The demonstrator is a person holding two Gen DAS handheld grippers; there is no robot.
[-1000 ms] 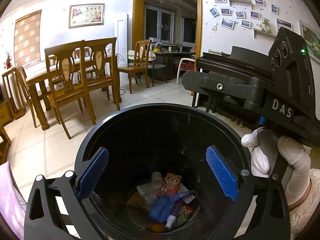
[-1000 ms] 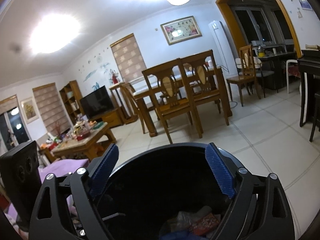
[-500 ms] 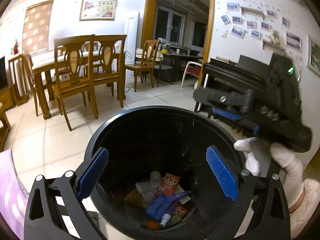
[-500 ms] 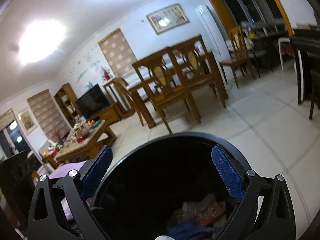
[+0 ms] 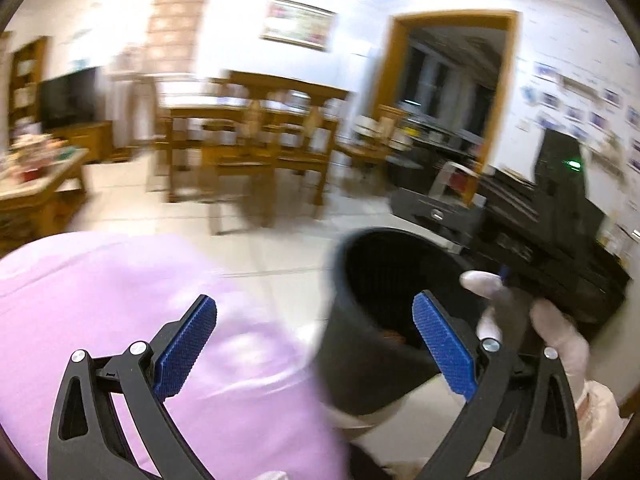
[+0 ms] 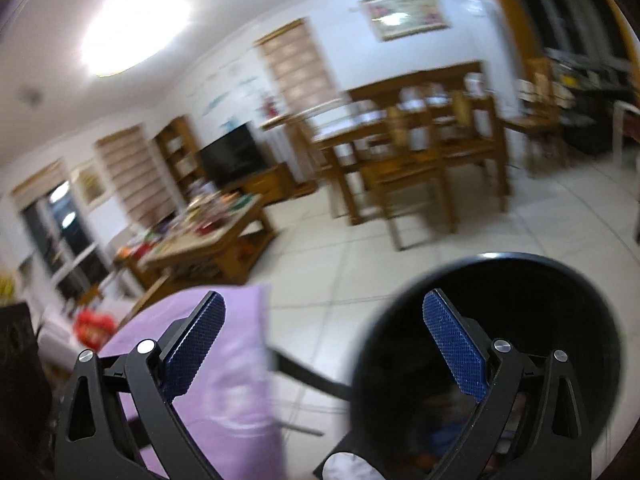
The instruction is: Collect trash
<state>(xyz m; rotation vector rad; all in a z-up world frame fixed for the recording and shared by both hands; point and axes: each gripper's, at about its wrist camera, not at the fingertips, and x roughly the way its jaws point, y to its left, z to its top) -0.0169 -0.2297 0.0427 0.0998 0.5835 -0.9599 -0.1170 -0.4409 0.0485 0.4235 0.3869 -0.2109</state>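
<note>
A black round trash bin [image 5: 360,344] stands on the tiled floor at the lower right of the left wrist view; it also shows in the right wrist view [image 6: 560,304]. A little trash shows dimly inside it. My left gripper [image 5: 316,354] is open and empty, its right finger in front of the bin, its left finger over a purple cloth [image 5: 120,300]. My right gripper [image 6: 324,348] is open and empty, with its right finger over the bin's mouth. The right gripper's black body and a gloved hand [image 5: 560,320] sit right of the bin. Both views are blurred.
The purple cloth [image 6: 224,380] covers a surface left of the bin. A cluttered wooden coffee table [image 6: 208,240] stands at the left, a wooden dining table with chairs [image 6: 420,152] behind, and a black piano [image 5: 500,200] at the right wall.
Both grippers have swung left and back from above the bin. The bin has shifted to the right in both views and the purple cloth has come into view. Both grippers stay open.
</note>
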